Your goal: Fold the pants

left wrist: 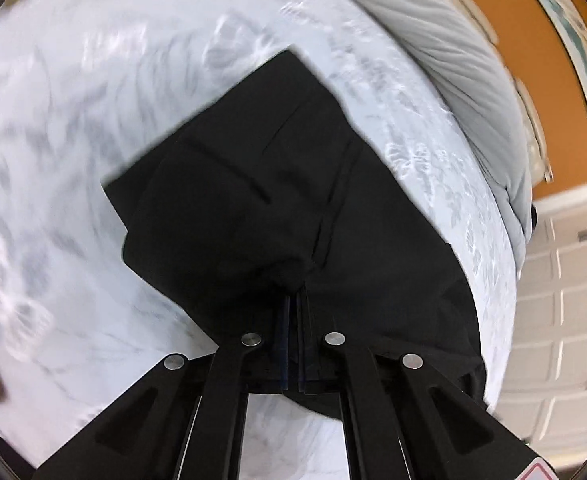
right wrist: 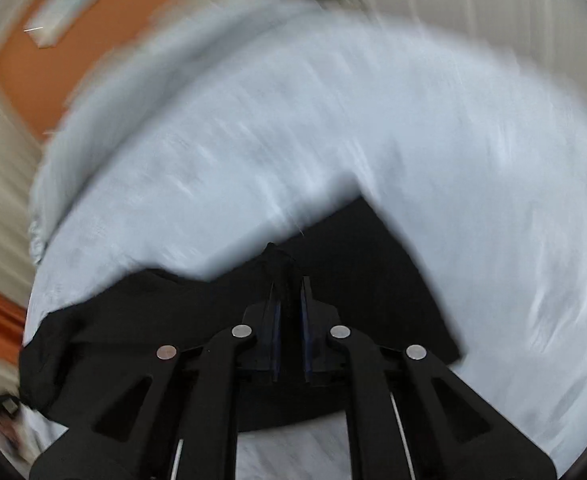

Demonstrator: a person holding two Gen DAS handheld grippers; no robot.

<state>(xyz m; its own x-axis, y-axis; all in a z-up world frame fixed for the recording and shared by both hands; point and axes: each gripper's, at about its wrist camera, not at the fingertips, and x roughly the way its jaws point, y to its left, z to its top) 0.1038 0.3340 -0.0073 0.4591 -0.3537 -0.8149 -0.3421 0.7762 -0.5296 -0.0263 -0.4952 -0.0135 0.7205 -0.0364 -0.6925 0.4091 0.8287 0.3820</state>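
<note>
My left gripper (left wrist: 295, 300) has its jaws clenched on a bunched fold of the black pants (left wrist: 253, 184); the fabric gathers into a small knot right at the jaw tips, and the two fingers stand pressed almost together. Ahead of these jaws the pants spread out in a broad dark panel across the bed (left wrist: 73, 160), with a seam running from the pinch point away and slightly to the right of the jaws. A straight cloth edge lies at the far end, ahead of the jaws, and a further part of the garment drapes to the right of the jaws and down toward the bed's edge. The bed carries a pale patterned sheet; a grey pillow (left wrist: 465, 64) lies beyond the pants, ahead and to the right of the jaws, against an orange wall (left wrist: 533, 40). My right gripper (right wrist: 289, 284) also has its jaws grasping the pants (right wrist: 373, 272): a narrow peak of black cloth rises between the fingers, which stand slightly apart around it. From this pinch the fabric falls away to both sides of the jaws, one portion reaching left toward the bed's edge, the other lying flat to the right on the bed (right wrist: 413, 120). The right wrist view is heavily blurred, so finer cloth detail there cannot be determined.
</note>
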